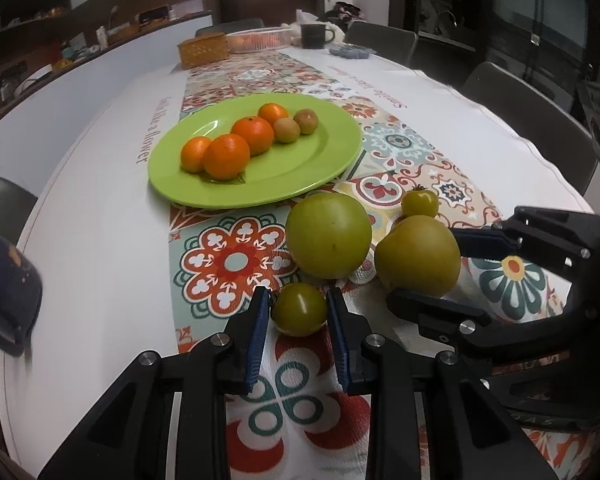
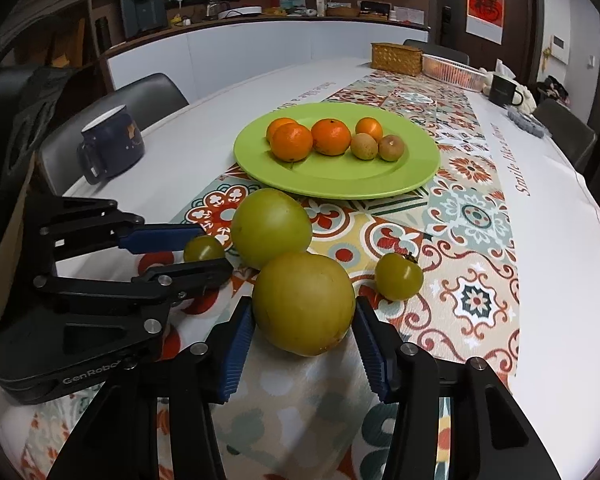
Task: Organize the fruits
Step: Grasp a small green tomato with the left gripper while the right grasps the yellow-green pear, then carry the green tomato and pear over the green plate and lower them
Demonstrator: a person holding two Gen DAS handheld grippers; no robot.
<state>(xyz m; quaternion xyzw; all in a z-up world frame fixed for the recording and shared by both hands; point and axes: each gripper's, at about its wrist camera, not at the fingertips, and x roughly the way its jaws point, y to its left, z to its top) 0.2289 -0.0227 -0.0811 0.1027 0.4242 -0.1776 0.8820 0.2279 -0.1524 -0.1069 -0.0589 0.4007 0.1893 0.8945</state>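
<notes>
Two pickups are judged to be in hand: a small green fruit [image 1: 299, 309] is flanked narrowly by the left tongs [image 1: 298, 310] and a large yellow-green fruit [image 2: 303, 303] widely by the right tongs [image 2: 304, 330], both resting on the tabletop [image 1: 100, 240]; firm contact cannot be told. Closing and carrying to the green plate [image 1: 332, 148] of oranges [image 1: 226, 157] is called for next. "GenRobot" and "Smile like a flower" can be read.

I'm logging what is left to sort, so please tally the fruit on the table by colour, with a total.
Orange fruits on the green plate: 4
Small tan-brown fruits on the plate: 2
Large green fruits on the tablecloth: 2
Small green fruits on the tablecloth: 2
Total: 10
</notes>
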